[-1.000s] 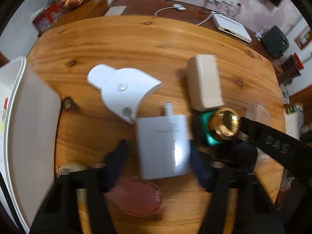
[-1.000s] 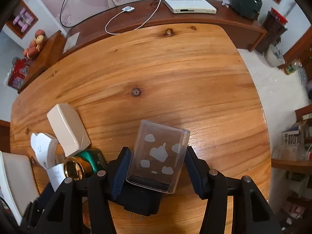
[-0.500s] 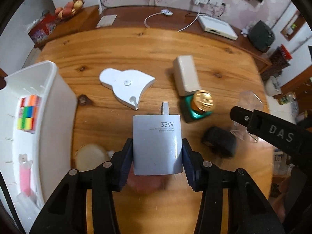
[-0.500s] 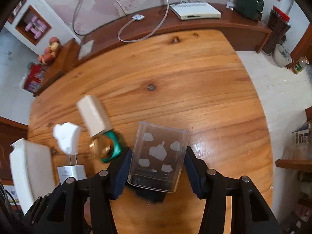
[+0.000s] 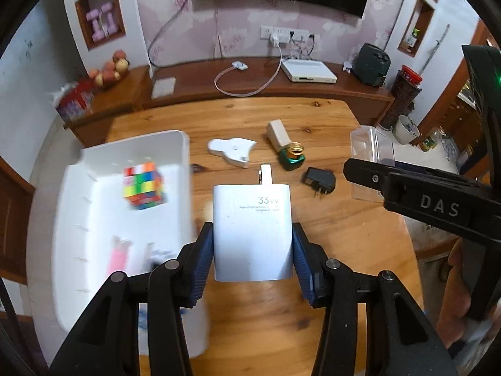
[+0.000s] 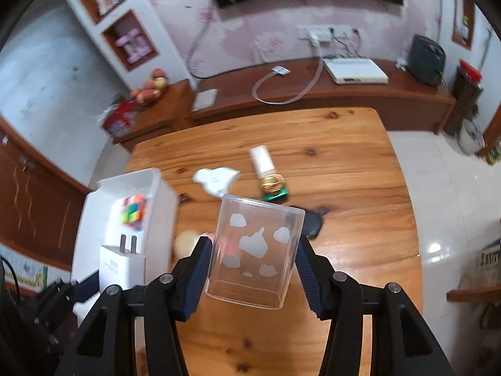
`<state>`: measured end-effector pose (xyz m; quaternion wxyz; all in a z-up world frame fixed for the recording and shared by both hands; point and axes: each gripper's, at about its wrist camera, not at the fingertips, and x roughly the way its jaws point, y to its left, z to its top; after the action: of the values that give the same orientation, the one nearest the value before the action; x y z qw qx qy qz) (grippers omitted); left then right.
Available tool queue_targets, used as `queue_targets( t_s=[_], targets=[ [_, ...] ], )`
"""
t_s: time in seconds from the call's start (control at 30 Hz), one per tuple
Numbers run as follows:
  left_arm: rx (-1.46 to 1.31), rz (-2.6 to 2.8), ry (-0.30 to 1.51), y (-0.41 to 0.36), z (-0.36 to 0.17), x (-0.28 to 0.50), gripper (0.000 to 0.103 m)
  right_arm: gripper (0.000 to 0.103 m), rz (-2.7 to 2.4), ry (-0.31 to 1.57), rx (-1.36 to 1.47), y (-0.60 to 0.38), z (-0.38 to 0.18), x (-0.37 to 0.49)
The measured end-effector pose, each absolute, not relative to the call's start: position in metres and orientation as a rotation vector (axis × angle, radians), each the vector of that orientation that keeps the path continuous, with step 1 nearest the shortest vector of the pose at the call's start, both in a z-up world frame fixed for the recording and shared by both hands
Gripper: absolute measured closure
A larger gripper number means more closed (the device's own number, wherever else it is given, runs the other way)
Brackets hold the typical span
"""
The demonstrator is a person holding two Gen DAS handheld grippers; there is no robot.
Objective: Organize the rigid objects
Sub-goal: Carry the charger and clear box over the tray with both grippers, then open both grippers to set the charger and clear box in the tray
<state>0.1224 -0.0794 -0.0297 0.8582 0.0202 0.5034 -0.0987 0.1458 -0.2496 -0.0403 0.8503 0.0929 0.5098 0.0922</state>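
My left gripper [image 5: 252, 258] is shut on a white 33W charger [image 5: 252, 232], held above the wooden table [image 5: 344, 235] beside the white bin [image 5: 184, 156]. The charger also shows in the right wrist view [image 6: 122, 266]. My right gripper [image 6: 252, 274] is shut on a clear plastic box [image 6: 256, 250] with white shapes printed on it, held above the table; the box also shows in the left wrist view [image 5: 371, 156]. The bin [image 6: 156, 194] holds a colourful cube [image 5: 144, 185] and a pink item [image 5: 117, 258].
On the table lie a white curved piece [image 5: 233, 150], a cream block [image 5: 277, 133], a green bottle with a gold cap [image 5: 292, 156] and a black adapter [image 5: 321, 180]. A sideboard [image 5: 250, 94] with a router and cable stands behind.
Both grippers have risen well above the table with their objects. The left gripper closed on the charger and lifted it. The bin has come into fuller view at left.
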Motion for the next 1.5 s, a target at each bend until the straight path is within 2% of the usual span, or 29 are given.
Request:
queue_targets(
  t_s=[0.23,0.4,0.53,0.9,1.27,1.37,1.43,1.5],
  targets=[
    [0.059,-0.141,1.001,0.002,-0.019,0.085,0.052,0.049,0.364,1.025,0.135,-0.173,-0.011,0.104],
    [0.090,0.008,0.960,0.055,-0.042,0.079,0.052,0.049,0.469,1.007,0.095,-0.113,-0.008,0.095],
    [0.050,0.086,0.996,0.093,-0.073,0.087,0.052,0.049,0.516,1.016,0.072,-0.071,-0.026,0.098],
    [-0.040,0.097,1.079,0.132,-0.133,0.124,0.052,0.049,0.488,1.191,0.011,-0.004,-0.131,0.137],
    [0.016,0.075,1.143,0.134,-0.165,0.134,0.052,0.047,0.413,1.171,0.007,0.007,-0.155,0.176],
    [0.021,0.083,1.141,0.136,-0.167,0.132,0.052,0.041,0.422,1.176,-0.015,0.014,-0.158,0.176],
    [0.007,0.083,1.128,0.138,-0.163,0.130,0.049,0.036,0.434,1.170,-0.018,0.016,-0.158,0.175],
    [-0.022,0.076,1.115,0.141,-0.158,0.128,0.030,0.036,0.442,1.166,-0.016,0.016,-0.155,0.173]
  ],
)
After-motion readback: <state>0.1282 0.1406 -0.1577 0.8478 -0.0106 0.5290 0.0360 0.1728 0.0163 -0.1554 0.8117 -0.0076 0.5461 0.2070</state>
